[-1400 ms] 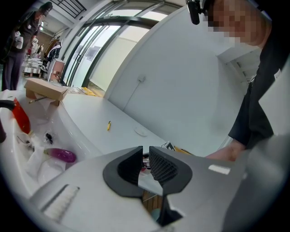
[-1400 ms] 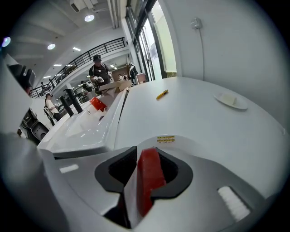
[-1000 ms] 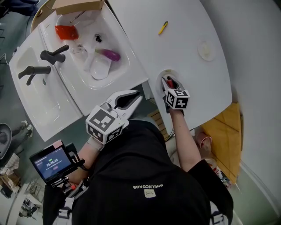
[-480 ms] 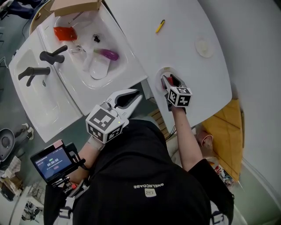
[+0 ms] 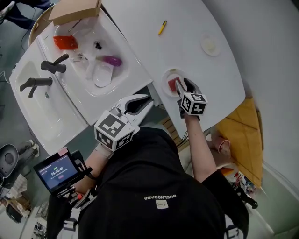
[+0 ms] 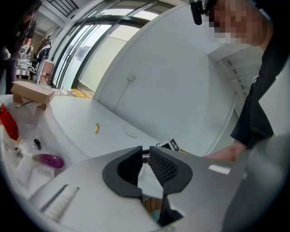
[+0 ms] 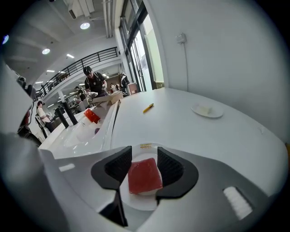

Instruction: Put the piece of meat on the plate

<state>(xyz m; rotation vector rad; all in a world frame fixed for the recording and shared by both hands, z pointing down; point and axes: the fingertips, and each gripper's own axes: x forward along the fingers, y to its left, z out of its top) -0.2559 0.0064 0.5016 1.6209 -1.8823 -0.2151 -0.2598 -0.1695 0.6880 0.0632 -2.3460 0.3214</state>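
A red slab of meat (image 7: 144,176) lies flat on a small white plate (image 7: 144,202) on the white counter. My right gripper (image 7: 144,152) hovers just above it, open. Its jaws have just been opening, and the meat shows between the black pads (image 7: 170,167) with a thin gap on each side. In the head view the plate (image 5: 166,79) and meat (image 5: 174,85) sit just beyond the right gripper (image 5: 180,87). My left gripper (image 5: 147,99) hangs off the counter's near edge, shut on nothing, its tips (image 6: 145,154) nearly meeting.
A double sink (image 5: 70,84) at the left holds a purple object (image 5: 111,60), a red item (image 5: 65,42) and two dark taps (image 5: 52,65). A yellow pen (image 5: 161,27), a small saucer (image 5: 210,45) and a cardboard box (image 5: 74,10) lie farther off. The counter's rounded edge (image 5: 219,116) is near.
The right gripper's jaws have spread and the gripper has lifted and drawn back a little. The meat now lies uncovered on the plate. The left gripper has stayed put.
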